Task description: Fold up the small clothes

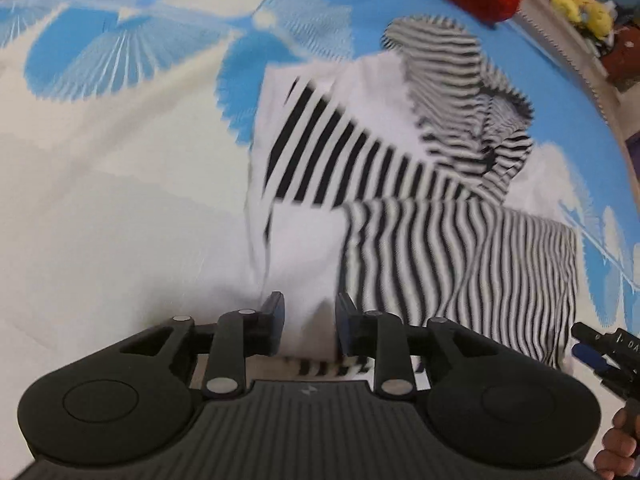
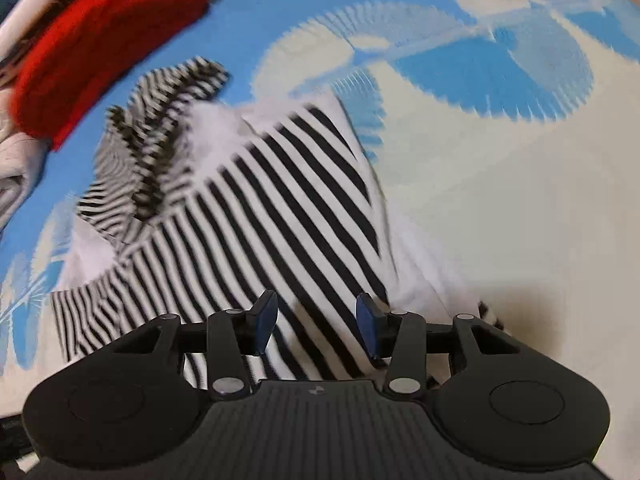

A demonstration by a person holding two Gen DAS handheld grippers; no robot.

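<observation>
Nearest the lenses, both tools hover over the near hem of a striped garment (image 2: 280,216) lying on a blue-and-white bedsheet (image 1: 100,184). From the left wrist view, the left gripper (image 1: 309,322) has its jaws parted, with plain white cloth showing in the gap; whether the pads touch it I cannot tell. From the right wrist view, the right gripper (image 2: 317,326) is parted somewhat wider, over the bold black-and-white panel, and nothing seems pinched.

Judging by the task, the step in hand is to take the near edge at two points. To do it well, each tool should probably bite only the layers meant to move, at matching spots on either side, so the fold line runs straight across the stripes.

Further out, the finer-striped sleeve or hood (image 1: 460,92) lies bunched and partly folded over the body; it likely needs tucking flat first, or it will bulge inside the fold.

Beyond, a red cloth (image 2: 104,36) sits apart at the sheet's far side, clear of the lift.
</observation>
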